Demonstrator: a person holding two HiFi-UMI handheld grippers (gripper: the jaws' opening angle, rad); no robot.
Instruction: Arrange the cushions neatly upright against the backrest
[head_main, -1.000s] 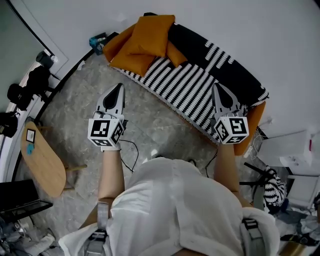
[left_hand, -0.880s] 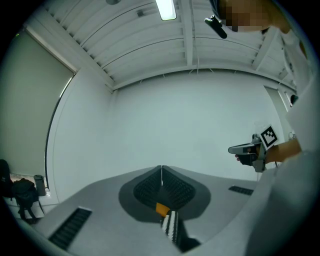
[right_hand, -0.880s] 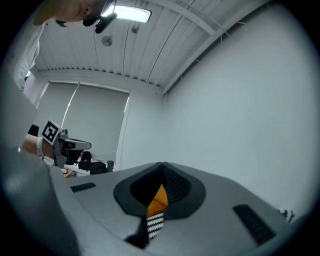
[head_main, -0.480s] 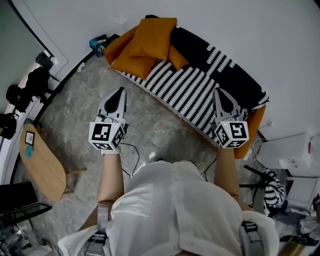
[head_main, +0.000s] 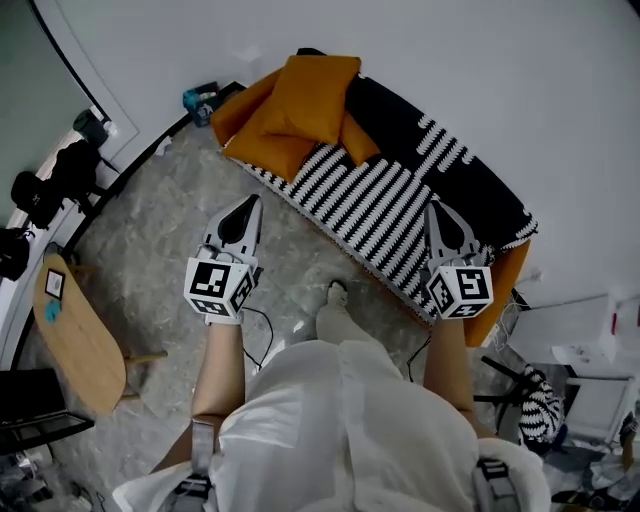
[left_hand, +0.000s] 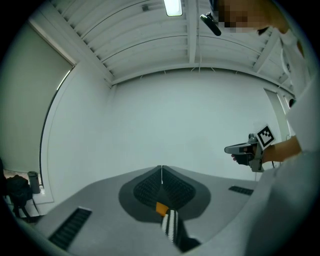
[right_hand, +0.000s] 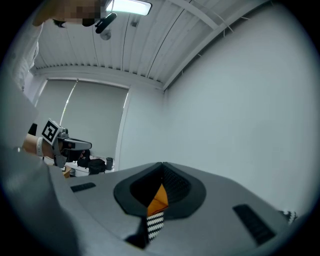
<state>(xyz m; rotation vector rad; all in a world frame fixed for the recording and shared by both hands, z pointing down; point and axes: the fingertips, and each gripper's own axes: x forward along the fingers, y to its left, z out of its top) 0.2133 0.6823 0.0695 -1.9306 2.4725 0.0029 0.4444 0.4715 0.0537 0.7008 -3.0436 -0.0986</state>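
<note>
A sofa (head_main: 400, 200) draped in a black-and-white striped throw runs along the white wall. Orange cushions (head_main: 300, 95) lie piled at its left end, one leaning over the others. My left gripper (head_main: 245, 207) hangs shut and empty over the grey floor in front of the sofa's left half. Over the sofa's front right edge my right gripper (head_main: 440, 207) is shut, also empty. Both gripper views tilt up at wall and ceiling; a sliver of orange cushion (right_hand: 159, 196) and striped throw (left_hand: 171, 223) shows past the closed jaws.
A wooden side table (head_main: 75, 335) stands at the left, with dark camera gear (head_main: 45, 185) behind it. A cable (head_main: 268, 305) lies on the floor by my foot (head_main: 335, 295). Clutter and a white box (head_main: 590, 310) sit right of the sofa.
I have stepped a little closer to the sofa, one foot now showing ahead. Both grippers stay shut and hold about the same pose.
</note>
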